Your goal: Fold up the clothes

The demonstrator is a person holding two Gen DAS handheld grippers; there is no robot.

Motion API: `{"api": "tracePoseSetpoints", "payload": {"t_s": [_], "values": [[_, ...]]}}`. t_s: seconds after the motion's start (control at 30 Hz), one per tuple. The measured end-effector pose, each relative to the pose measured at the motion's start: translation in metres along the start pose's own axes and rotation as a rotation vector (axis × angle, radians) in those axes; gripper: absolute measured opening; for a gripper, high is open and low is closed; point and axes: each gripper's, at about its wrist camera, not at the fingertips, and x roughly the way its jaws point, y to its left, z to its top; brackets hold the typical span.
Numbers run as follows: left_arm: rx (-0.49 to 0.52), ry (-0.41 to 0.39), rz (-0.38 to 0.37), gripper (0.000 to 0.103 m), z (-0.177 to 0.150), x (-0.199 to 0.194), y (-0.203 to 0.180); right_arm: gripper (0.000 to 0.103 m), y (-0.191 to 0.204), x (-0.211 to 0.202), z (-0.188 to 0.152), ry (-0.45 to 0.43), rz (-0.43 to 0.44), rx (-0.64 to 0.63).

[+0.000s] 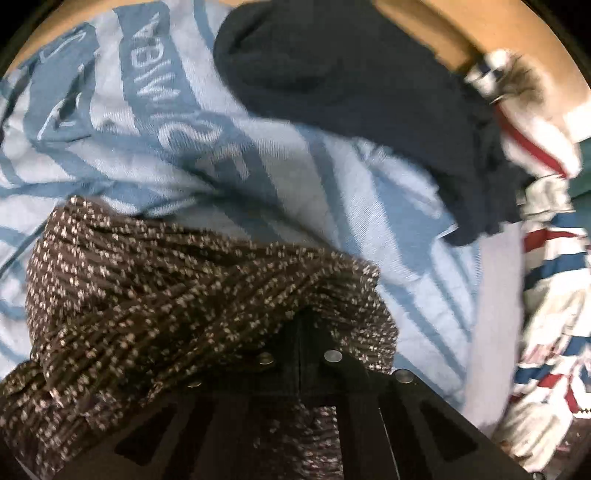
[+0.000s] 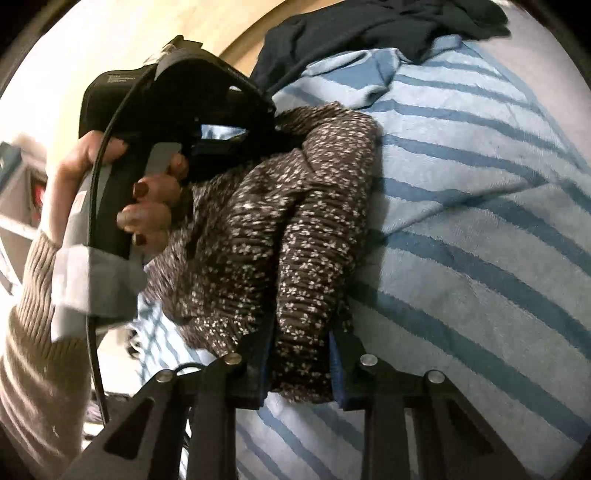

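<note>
A brown knit garment with white flecks [image 1: 177,280] is bunched up over a light blue striped towel [image 1: 258,147]. My left gripper [image 1: 301,332] is shut on one edge of the garment, and the cloth drapes over its fingertips and hides them. In the right wrist view the same brown garment [image 2: 295,221] hangs between both grippers. My right gripper [image 2: 301,354] is shut on a thick fold of it, held between the blue-padded fingers [image 2: 338,365]. The left gripper [image 2: 284,142], held by a hand [image 2: 147,206] in a ribbed beige sleeve, bites the garment's far end.
A dark navy garment [image 1: 351,92] lies on the far part of the towel, also seen in the right wrist view as the navy garment [image 2: 369,29]. A white cloth with red and blue stripes [image 1: 550,266] lies at the right. Wooden surface [image 1: 436,26] shows beyond.
</note>
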Motion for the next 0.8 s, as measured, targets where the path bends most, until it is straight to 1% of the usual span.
{"api": "tracePoseSetpoints", "payload": {"t_s": [0.03, 0.07, 0.1, 0.13, 0.17, 0.2, 0.3, 0.37, 0.4, 0.43, 0.47, 0.5, 0.53, 0.57, 0.63, 0.67, 0.7, 0.73, 0.77, 0.8], "values": [[0.01, -0.019, -0.045, 0.003, -0.004, -0.01, 0.004, 0.028, 0.004, -0.004, 0.003, 0.017, -0.023, -0.021], [0.025, -0.043, -0.092, 0.003, -0.01, -0.023, 0.007, 0.032, 0.003, -0.007, 0.007, 0.018, -0.029, -0.018], [0.047, -0.063, -0.138, 0.003, -0.018, -0.039, 0.008, 0.042, -0.002, -0.01, 0.011, 0.009, -0.026, -0.002], [0.071, -0.072, -0.179, 0.003, -0.027, -0.053, 0.008, 0.046, -0.006, -0.013, 0.015, 0.0, -0.023, 0.013], [0.095, -0.08, -0.219, 0.003, -0.035, -0.067, 0.008, 0.049, -0.01, -0.016, 0.019, -0.008, -0.02, 0.029], [0.125, -0.078, -0.236, 0.003, -0.042, -0.078, 0.003, 0.05, -0.015, -0.019, 0.023, -0.017, -0.017, 0.045], [0.232, -0.03, -0.215, 0.003, -0.065, -0.096, -0.023, 0.051, -0.028, -0.027, 0.035, -0.042, -0.009, 0.092], [0.308, -0.009, -0.196, 0.007, -0.087, -0.101, -0.04, 0.05, -0.036, -0.033, 0.043, -0.06, -0.003, 0.123], [0.362, -0.029, -0.16, 0.016, -0.105, -0.101, -0.046, 0.049, -0.043, -0.035, 0.048, -0.069, 0.012, 0.144], [0.418, -0.057, -0.109, 0.04, -0.126, -0.1, -0.053, 0.049, -0.051, -0.038, 0.053, -0.08, 0.032, 0.167], [0.475, -0.087, -0.059, 0.054, -0.144, -0.096, -0.06, 0.049, -0.058, -0.041, 0.058, -0.09, 0.053, 0.19], [0.534, -0.116, -0.01, 0.073, -0.157, -0.089, -0.067, 0.051, -0.065, -0.046, 0.061, -0.093, 0.055, 0.199], [0.59, -0.133, 0.031, 0.074, -0.169, -0.081, -0.075, 0.053, -0.069, -0.048, 0.068, -0.083, 0.034, 0.194], [0.638, -0.116, 0.06, 0.074, -0.178, -0.068, -0.083, 0.053, -0.071, -0.047, 0.074, -0.073, 0.011, 0.187], [0.687, -0.029, 0.111, 0.074, -0.189, -0.04, -0.098, 0.055, -0.071, -0.05, 0.081, -0.062, -0.024, 0.171], [0.725, 0.008, 0.162, 0.074, -0.195, -0.025, -0.107, 0.056, -0.07, -0.053, 0.082, -0.056, -0.025, 0.16], [0.767, 0.014, 0.238, 0.073, -0.2, -0.012, -0.114, 0.058, -0.071, -0.055, 0.082, -0.049, -0.022, 0.148], [0.771, 0.003, 0.296, 0.065, -0.201, -0.005, -0.115, 0.059, -0.071, -0.057, 0.081, -0.042, -0.019, 0.136], [0.755, -0.005, 0.338, 0.06, -0.2, 0.0, -0.112, 0.059, -0.071, -0.059, 0.081, -0.035, -0.015, 0.124], [0.732, -0.015, 0.363, 0.049, -0.198, 0.002, -0.107, 0.06, -0.07, -0.054, 0.083, -0.021, -0.012, 0.111]]}}
